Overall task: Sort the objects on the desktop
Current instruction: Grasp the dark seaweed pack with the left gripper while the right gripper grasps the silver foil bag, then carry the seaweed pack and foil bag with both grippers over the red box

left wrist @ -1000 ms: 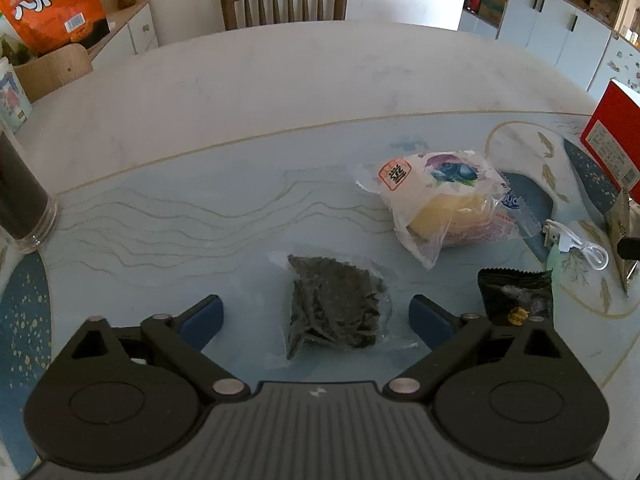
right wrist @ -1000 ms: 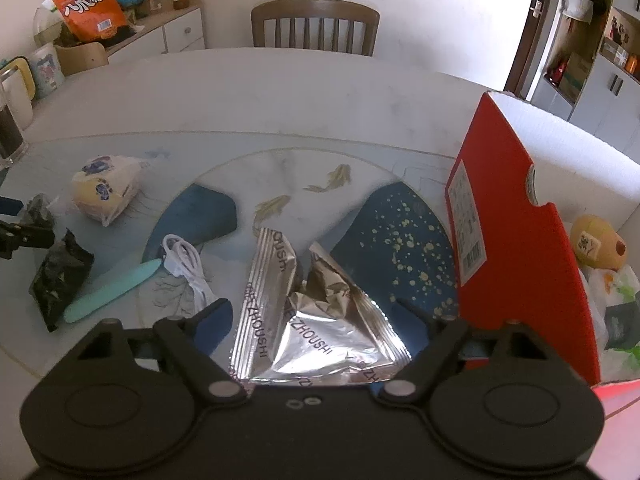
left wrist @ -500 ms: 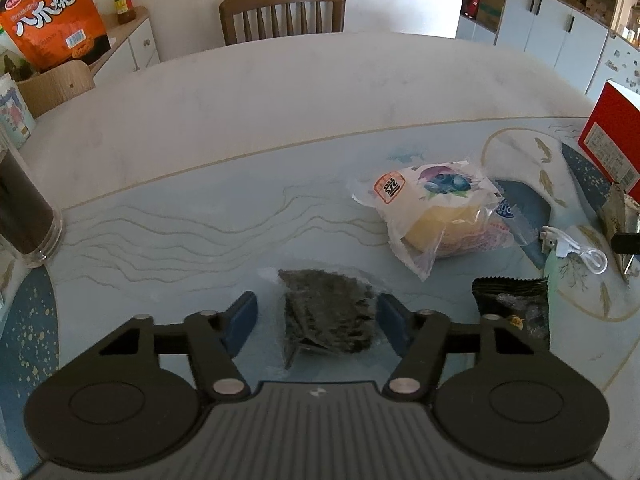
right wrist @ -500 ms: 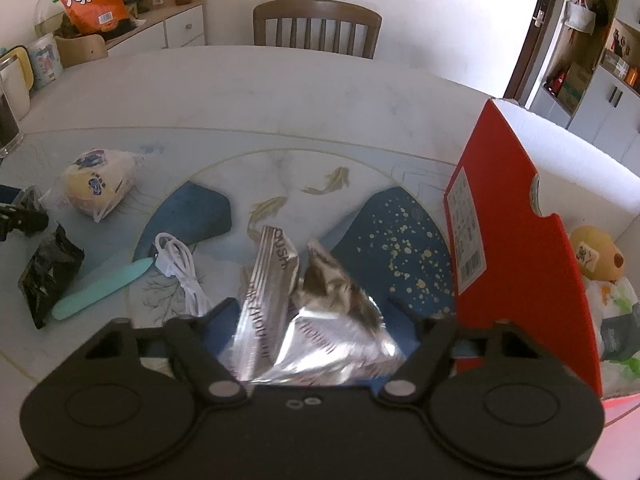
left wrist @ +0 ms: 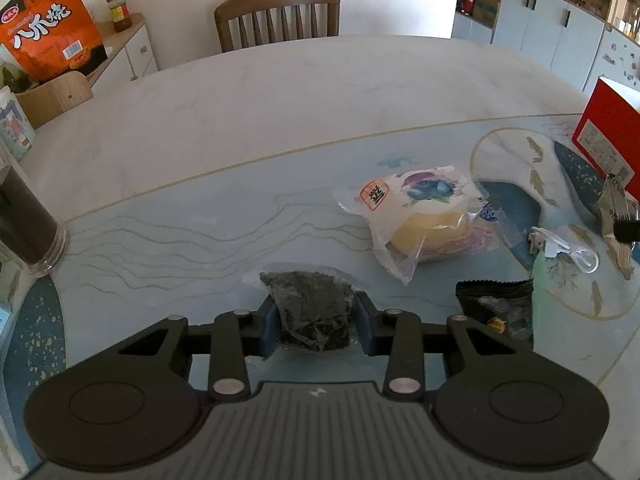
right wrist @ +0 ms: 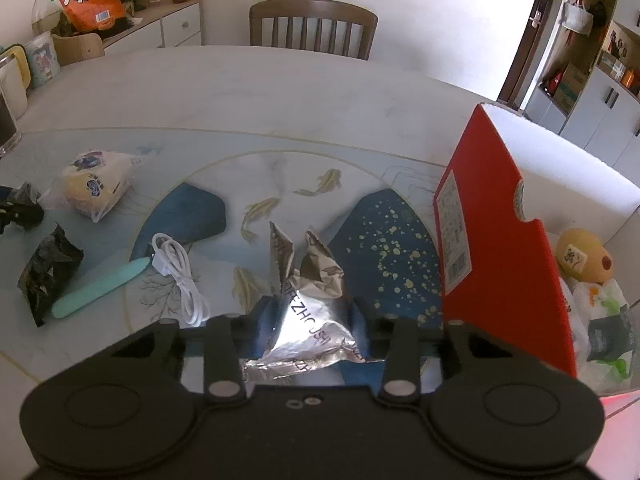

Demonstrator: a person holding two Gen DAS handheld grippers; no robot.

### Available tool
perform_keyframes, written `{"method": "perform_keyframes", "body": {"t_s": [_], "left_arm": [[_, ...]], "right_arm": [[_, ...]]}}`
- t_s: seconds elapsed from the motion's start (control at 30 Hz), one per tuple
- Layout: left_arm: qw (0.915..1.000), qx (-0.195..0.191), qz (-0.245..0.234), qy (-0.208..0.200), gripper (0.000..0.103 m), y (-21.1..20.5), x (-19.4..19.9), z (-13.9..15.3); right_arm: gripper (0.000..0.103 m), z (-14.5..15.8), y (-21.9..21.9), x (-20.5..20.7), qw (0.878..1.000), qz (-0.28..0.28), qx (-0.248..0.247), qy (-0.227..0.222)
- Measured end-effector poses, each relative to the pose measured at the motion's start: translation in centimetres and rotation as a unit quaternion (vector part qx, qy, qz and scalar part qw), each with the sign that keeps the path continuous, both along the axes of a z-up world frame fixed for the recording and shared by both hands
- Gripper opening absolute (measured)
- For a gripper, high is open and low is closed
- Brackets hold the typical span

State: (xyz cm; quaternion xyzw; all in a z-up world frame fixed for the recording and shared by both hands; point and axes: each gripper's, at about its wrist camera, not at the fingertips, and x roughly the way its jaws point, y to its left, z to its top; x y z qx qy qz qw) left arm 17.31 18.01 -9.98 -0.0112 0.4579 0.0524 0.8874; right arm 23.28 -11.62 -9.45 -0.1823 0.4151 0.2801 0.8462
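My left gripper [left wrist: 316,326] is shut on a clear packet of dark dried greens [left wrist: 310,304] at the near edge of the table. My right gripper [right wrist: 310,324] is shut on a crumpled silver foil bag [right wrist: 308,320], held just left of the red box [right wrist: 492,240]. A bread bun in a clear wrapper [left wrist: 420,220] lies right of the left gripper; it also shows in the right wrist view [right wrist: 98,184]. A black snack packet [left wrist: 496,308], a mint green stick [right wrist: 100,290] and a white cable [right wrist: 180,276] lie between the two grippers.
The red box stands open at the right with a yellow bottle [right wrist: 586,256] and bags inside. A dark glass jar [left wrist: 24,220] stands at the left table edge. A wooden chair [left wrist: 278,16] is at the far side. An orange snack bag [left wrist: 48,48] sits on a sideboard.
Both grippers have closed: the left on the packet of dried greens, the right on the silver foil bag, which is now squeezed and lifted between the fingers.
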Motion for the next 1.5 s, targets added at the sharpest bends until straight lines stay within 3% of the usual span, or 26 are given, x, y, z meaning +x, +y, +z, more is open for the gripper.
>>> {"method": "perform_keyframes", "body": {"t_s": [1.5], "left_arm": [[0.9982,-0.001,-0.057,-0.019,0.037,-8.4,-3.2,10.4]], "right_arm": [[0.038,10.8,-5.1,-5.9,0.996,-0.019,0.087,-0.028]]}}
